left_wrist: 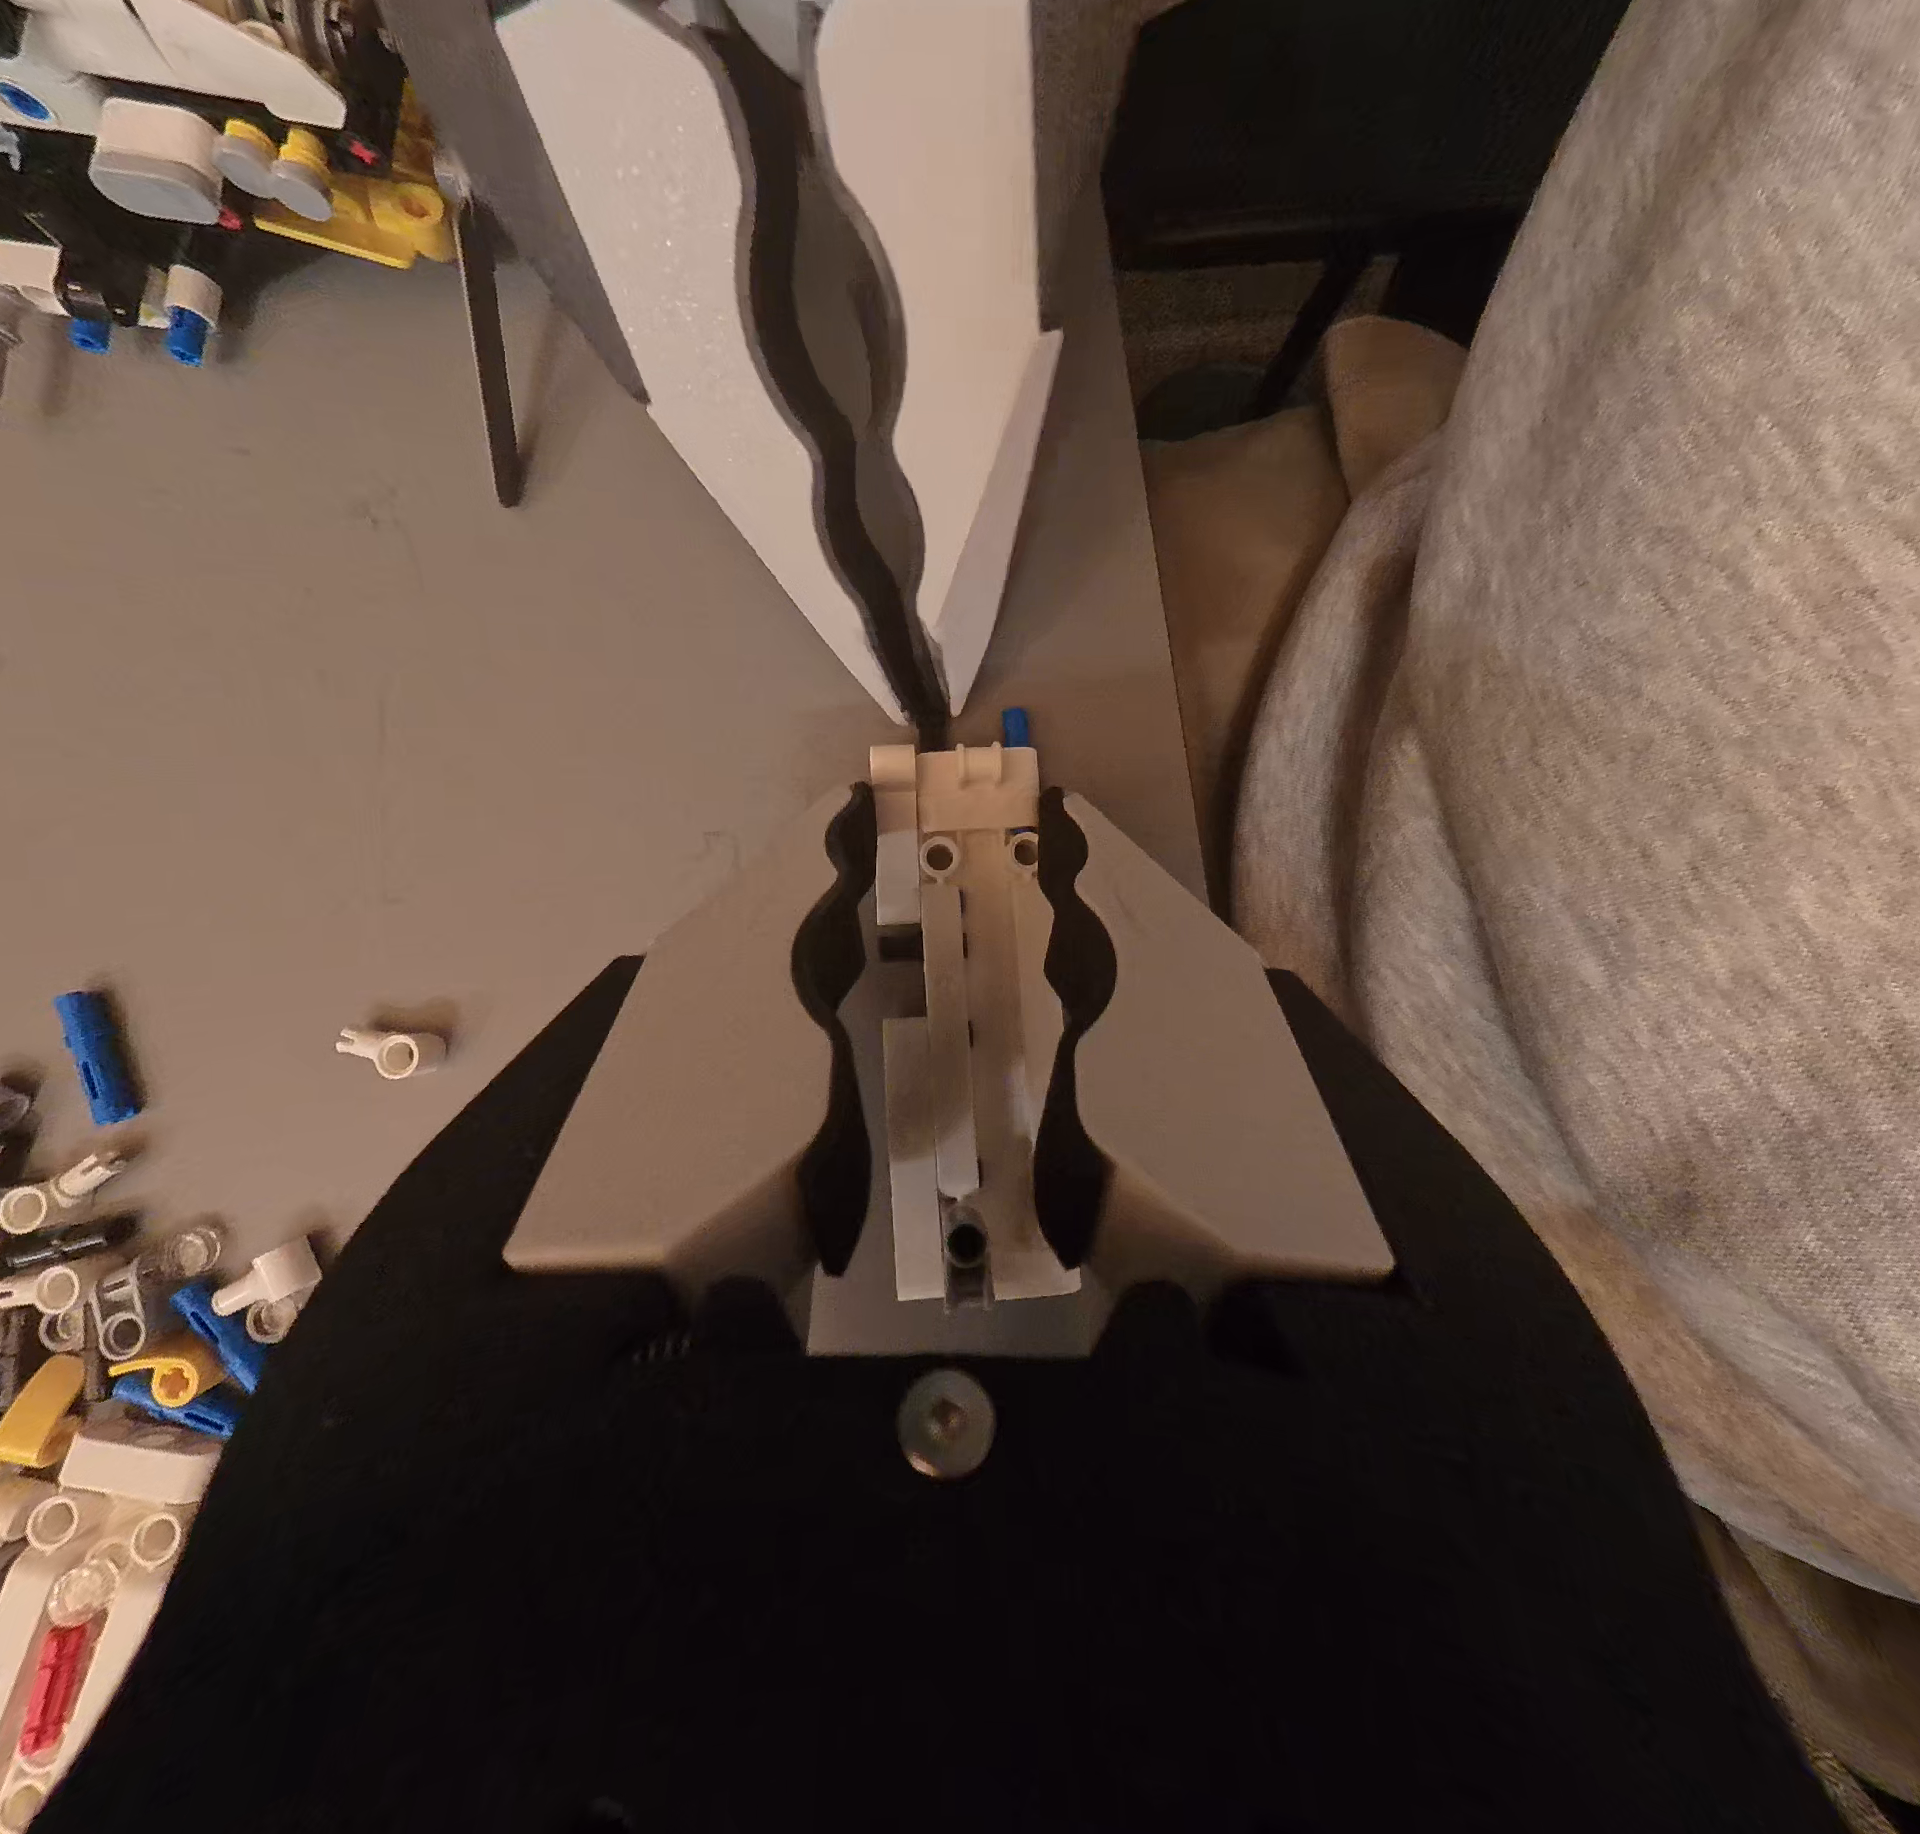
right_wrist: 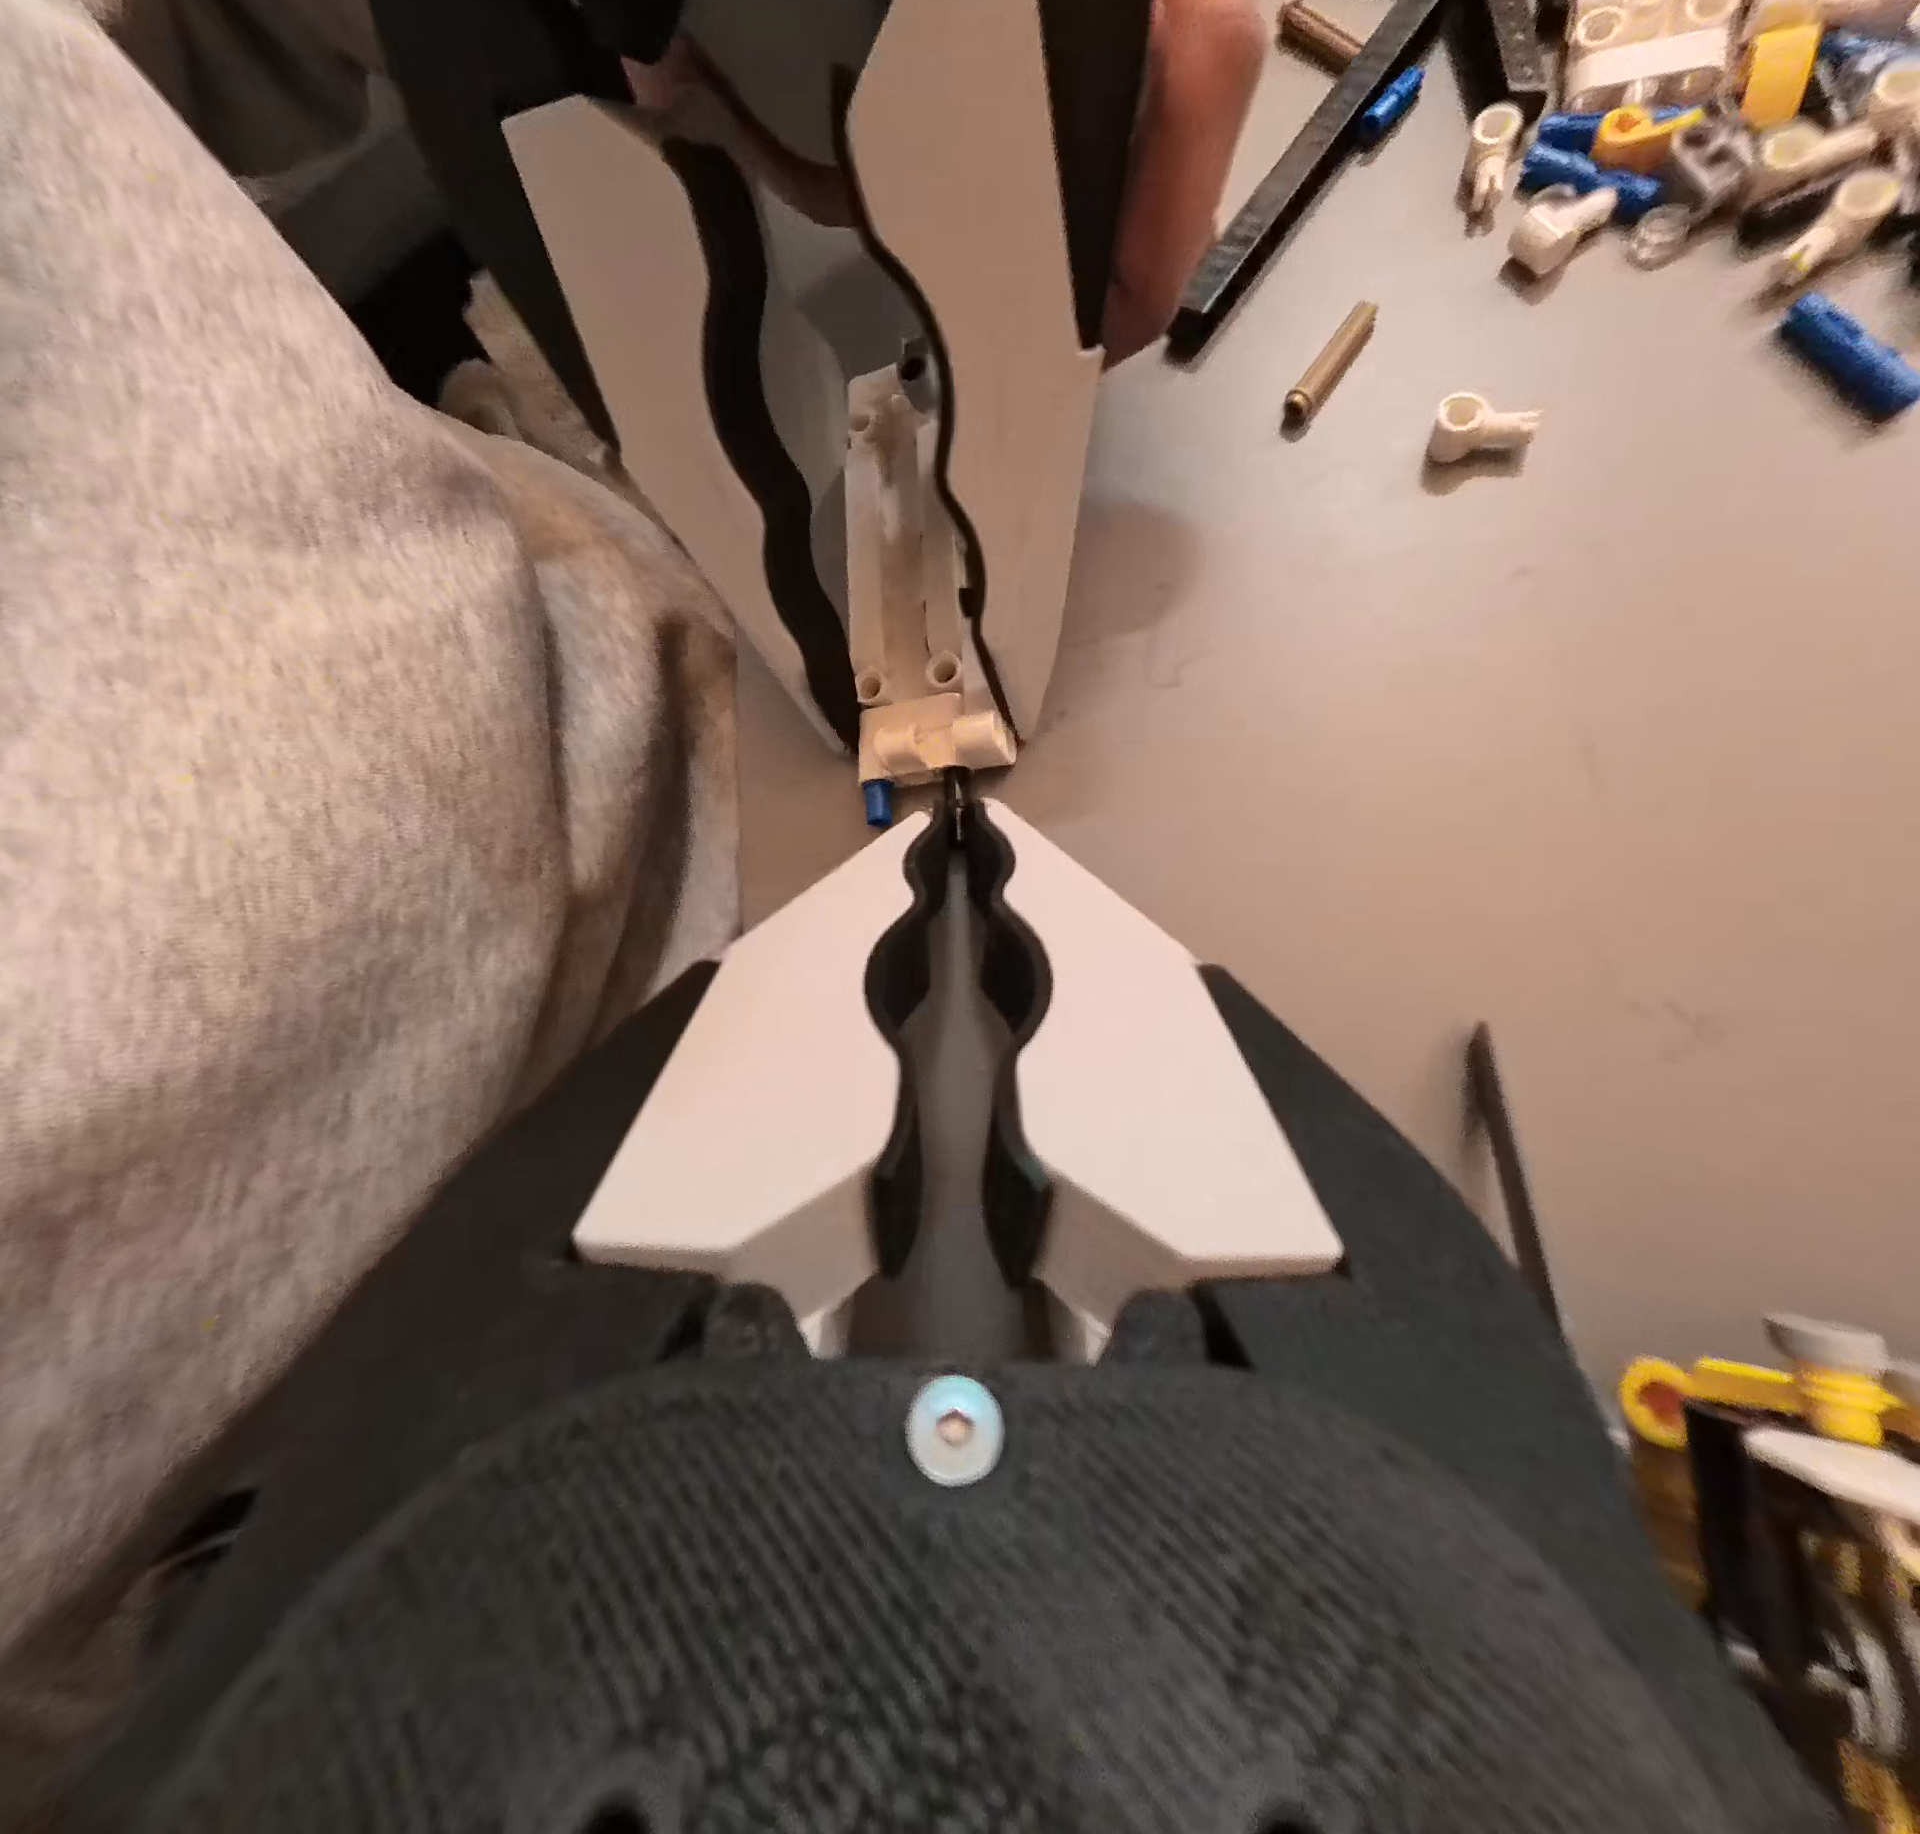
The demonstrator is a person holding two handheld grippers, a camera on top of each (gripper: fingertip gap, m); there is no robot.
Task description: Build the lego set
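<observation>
My left gripper (left_wrist: 956,797) is shut on a white lego assembly (left_wrist: 966,953), a long stack of beams with two pin holes near its front end. A blue pin (left_wrist: 1016,726) sticks out of that end. My right gripper (right_wrist: 958,823) is shut on a small black pin (right_wrist: 956,797) and holds it against the assembly's front end (right_wrist: 935,735). The two grippers meet tip to tip above the table's edge. The right gripper (left_wrist: 925,714) comes in from the top of the left wrist view. The left gripper (right_wrist: 930,735) comes in from the top of the right wrist view.
A pile of loose pieces (left_wrist: 104,1317) (right_wrist: 1662,153) lies on the grey table. A partly built model (left_wrist: 187,122) (right_wrist: 1766,1472) stands farther off. A white connector (left_wrist: 395,1046) (right_wrist: 1475,423), a blue connector (left_wrist: 97,1057) and a tan axle (right_wrist: 1330,361) lie apart. A person's grey sweater (left_wrist: 1610,745) is beside the edge. Only a small space, under 4 cm, lies between the two pairs of fingers.
</observation>
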